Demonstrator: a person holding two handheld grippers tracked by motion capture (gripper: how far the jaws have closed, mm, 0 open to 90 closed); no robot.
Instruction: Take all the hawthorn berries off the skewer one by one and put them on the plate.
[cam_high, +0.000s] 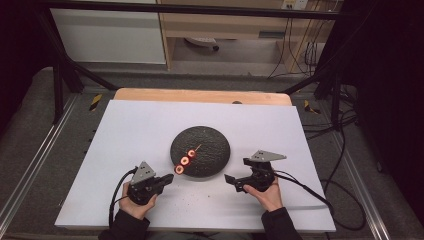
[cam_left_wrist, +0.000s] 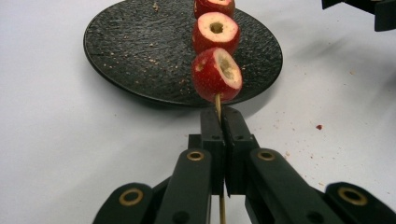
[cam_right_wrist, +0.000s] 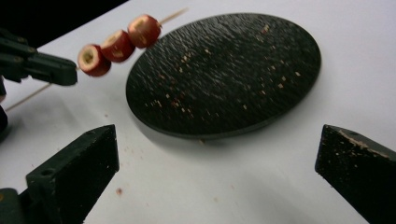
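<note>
The left gripper (cam_high: 167, 180) has its two black jaws pressed together on a thin wooden skewer (cam_left_wrist: 218, 103), pinching it just below the lowest fruit. On this skewer sit three red cored fruits (cam_left_wrist: 216, 31), one after the other, each with a pale cut face and a hole in the middle. The skewer is held over the near left part of a round black plate (cam_high: 212, 142), with its free tip pointing toward the middle of the plate. The plate has a rough surface with small crumbs on it and lies on a white table cover (cam_high: 135, 125). The right gripper (cam_high: 231, 181) is just beside the plate on its near right side, its jaws spread wide with nothing between them. Small red bits lie on the cover near the plate.
</note>
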